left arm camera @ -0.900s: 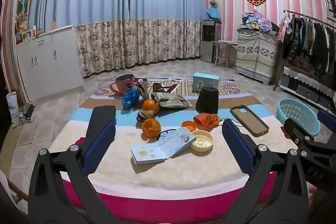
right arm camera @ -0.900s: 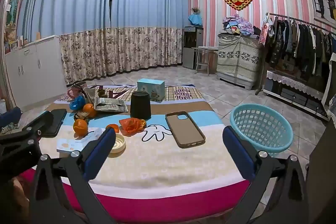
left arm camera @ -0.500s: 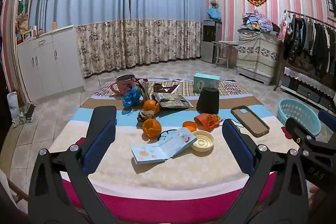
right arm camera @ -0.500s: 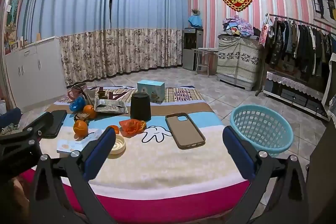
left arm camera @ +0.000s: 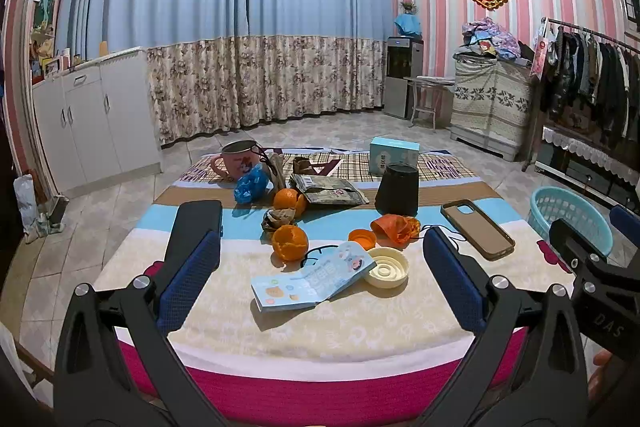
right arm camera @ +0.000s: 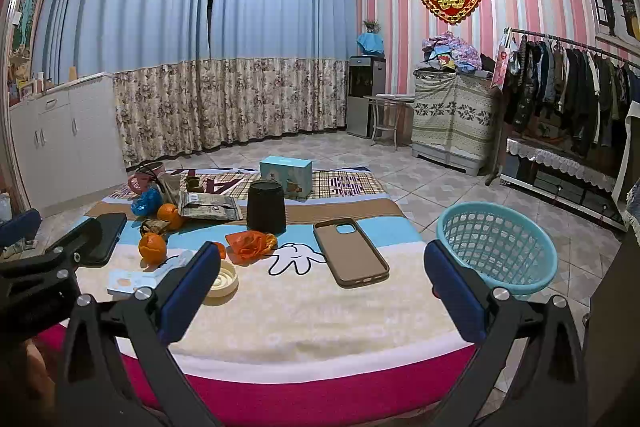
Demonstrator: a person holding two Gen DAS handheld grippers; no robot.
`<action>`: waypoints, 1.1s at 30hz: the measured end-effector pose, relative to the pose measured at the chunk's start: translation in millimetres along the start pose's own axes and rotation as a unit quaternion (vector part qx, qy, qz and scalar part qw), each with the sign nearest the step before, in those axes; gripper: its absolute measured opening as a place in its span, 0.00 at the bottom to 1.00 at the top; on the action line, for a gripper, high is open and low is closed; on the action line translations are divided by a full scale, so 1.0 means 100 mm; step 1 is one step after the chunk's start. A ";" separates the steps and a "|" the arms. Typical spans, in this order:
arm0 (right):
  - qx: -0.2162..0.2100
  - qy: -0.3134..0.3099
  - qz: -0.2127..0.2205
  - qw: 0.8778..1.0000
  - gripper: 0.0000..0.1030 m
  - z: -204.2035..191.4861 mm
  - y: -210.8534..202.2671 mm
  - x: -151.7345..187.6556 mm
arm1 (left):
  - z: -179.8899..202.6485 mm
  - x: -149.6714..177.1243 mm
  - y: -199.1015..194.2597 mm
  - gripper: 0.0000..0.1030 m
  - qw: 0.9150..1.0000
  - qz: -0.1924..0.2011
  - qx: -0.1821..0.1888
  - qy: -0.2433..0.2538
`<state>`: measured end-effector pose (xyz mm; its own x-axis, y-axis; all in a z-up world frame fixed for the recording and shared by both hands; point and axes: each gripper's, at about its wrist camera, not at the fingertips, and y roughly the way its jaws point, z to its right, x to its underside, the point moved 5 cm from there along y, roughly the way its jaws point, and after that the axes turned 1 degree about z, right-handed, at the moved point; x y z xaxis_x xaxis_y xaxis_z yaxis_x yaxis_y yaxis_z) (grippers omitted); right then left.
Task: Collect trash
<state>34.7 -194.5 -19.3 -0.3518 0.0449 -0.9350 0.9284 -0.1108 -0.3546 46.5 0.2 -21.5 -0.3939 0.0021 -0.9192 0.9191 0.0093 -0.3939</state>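
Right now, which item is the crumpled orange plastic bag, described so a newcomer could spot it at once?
Start at the table with the striped cloth and find the black cup standing upright near its middle. Just in front of the cup lies the orange plastic bag, beside the brown phone case. Unlike the round oranges nearby, it is crinkled, glossy and flattened.

Two oranges (left arm camera: 290,242), one phone (left arm camera: 477,229), one basket (right arm camera: 496,245), one booklet (left arm camera: 312,277).

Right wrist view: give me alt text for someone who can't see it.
The open right gripper hovers empty over the near edge of a cloth-covered table strewn with orange peel, a phone case, a black cup and a white lid. A teal basket sits on the floor at right.
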 end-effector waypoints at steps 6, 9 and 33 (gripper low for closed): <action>0.000 0.001 0.001 1.000 0.96 0.00 -0.01 0.00 | 0.00 0.00 0.00 0.95 1.000 0.000 0.000 0.000; 0.000 0.001 0.002 1.000 0.96 0.00 0.00 0.01 | 0.00 0.00 0.00 0.95 1.000 0.000 -0.001 0.000; 0.000 0.000 0.001 1.000 0.96 0.05 -0.01 -0.02 | 0.00 0.01 0.04 0.95 1.000 -0.002 -0.004 0.004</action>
<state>34.2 -199.9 -17.0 -0.3489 0.0454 -0.9361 0.9294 -0.1114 -0.3518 49.8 0.6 -23.8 -0.3984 0.0092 -0.9172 0.9171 0.0175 -0.3982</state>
